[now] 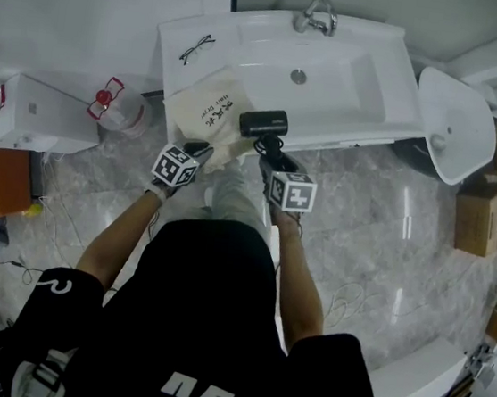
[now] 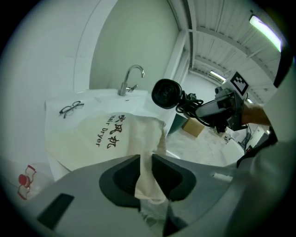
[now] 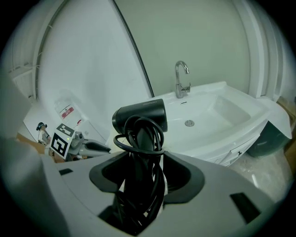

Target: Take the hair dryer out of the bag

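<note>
Gripping the glossy black hair dryer (image 3: 138, 115) by its cord-wound handle, our right tool (image 3: 141, 159) is clamped on it, angled downward, and holds the rounded barrel out of the bag (image 2: 99, 139), just beside it. Our left tool (image 2: 145, 159), also tilted down, stands slightly open with a limp cream cloth fold between its jaws. Farther off, the bag lies flat on the white worktop (image 1: 188, 28), printed "Hair Dryer" beside Chinese characters, thin-framed glasses (image 2: 70, 108) beyond.
</note>
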The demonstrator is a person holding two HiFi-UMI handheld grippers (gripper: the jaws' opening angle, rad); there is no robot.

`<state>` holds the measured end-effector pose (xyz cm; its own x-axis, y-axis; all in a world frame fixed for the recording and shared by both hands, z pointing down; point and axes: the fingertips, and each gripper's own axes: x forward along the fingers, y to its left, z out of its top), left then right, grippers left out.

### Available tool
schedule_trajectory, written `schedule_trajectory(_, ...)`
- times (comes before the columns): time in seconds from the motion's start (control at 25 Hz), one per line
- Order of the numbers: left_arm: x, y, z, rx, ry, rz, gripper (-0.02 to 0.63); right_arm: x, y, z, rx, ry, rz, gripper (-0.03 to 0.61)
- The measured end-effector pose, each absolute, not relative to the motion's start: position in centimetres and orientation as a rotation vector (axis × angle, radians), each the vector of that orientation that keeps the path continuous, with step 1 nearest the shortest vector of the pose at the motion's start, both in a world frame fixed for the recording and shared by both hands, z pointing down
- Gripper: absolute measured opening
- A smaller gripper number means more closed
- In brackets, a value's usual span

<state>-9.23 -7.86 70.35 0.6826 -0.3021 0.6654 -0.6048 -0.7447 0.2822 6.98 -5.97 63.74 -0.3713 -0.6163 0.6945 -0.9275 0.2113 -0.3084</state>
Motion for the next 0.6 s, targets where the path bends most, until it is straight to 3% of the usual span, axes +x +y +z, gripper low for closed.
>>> schedule_trajectory(0.12,-8.1,-6.5,70.4,2.405,-0.615,0.797,0.118,6.4,-7.0,63.5,1.429,-2.076,0.968,0.222)
schedule_trajectory(0.6,-9.8,-10.8,59.6,2.596,-0.798,0.397,0.110,3.7,-8.7,62.1,1.395,-2.132,0.955,0.221)
